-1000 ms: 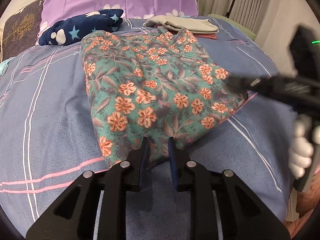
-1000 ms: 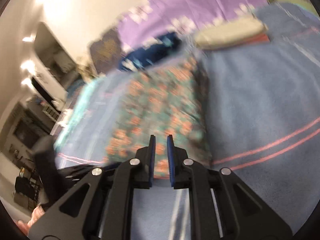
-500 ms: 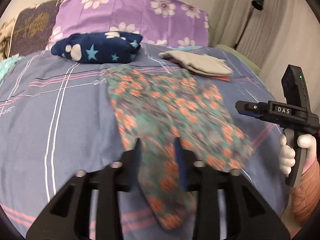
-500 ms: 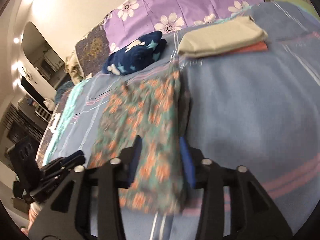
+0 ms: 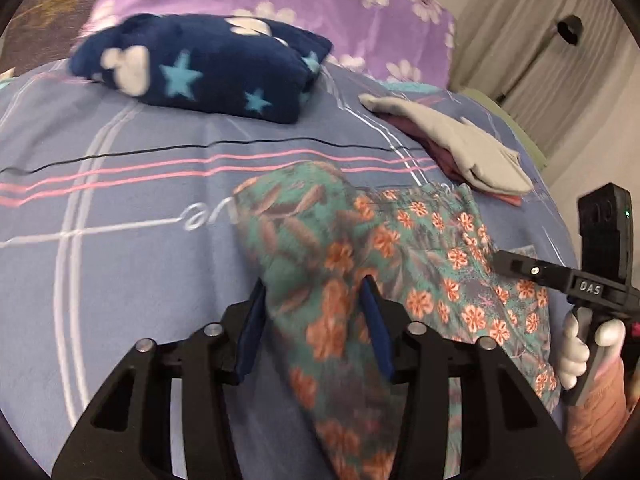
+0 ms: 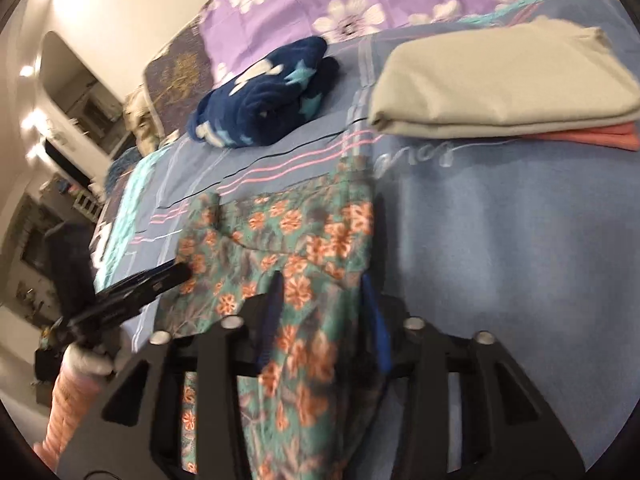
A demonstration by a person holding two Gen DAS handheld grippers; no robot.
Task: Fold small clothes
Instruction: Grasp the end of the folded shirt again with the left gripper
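Note:
A teal garment with orange flowers (image 5: 400, 264) lies folded on the blue striped bed sheet (image 5: 132, 264); it also shows in the right wrist view (image 6: 280, 248). My left gripper (image 5: 314, 292) is open, its jaws wide apart over the garment's near left edge. My right gripper (image 6: 322, 284) is open too, jaws apart over the garment's right edge. The right gripper also shows in the left wrist view (image 5: 516, 266), and the left one in the right wrist view (image 6: 176, 274).
A navy star-print fleece bundle (image 5: 208, 68) lies at the back by purple floral pillows (image 5: 320, 4). A folded beige cloth on a red one (image 6: 504, 88) sits at the back right. Curtains (image 5: 560, 60) hang to the right.
Both grippers have opened from shut. They moved forward over the garment, whose near part now lies doubled toward the far end. The views have come closer to the pillows.

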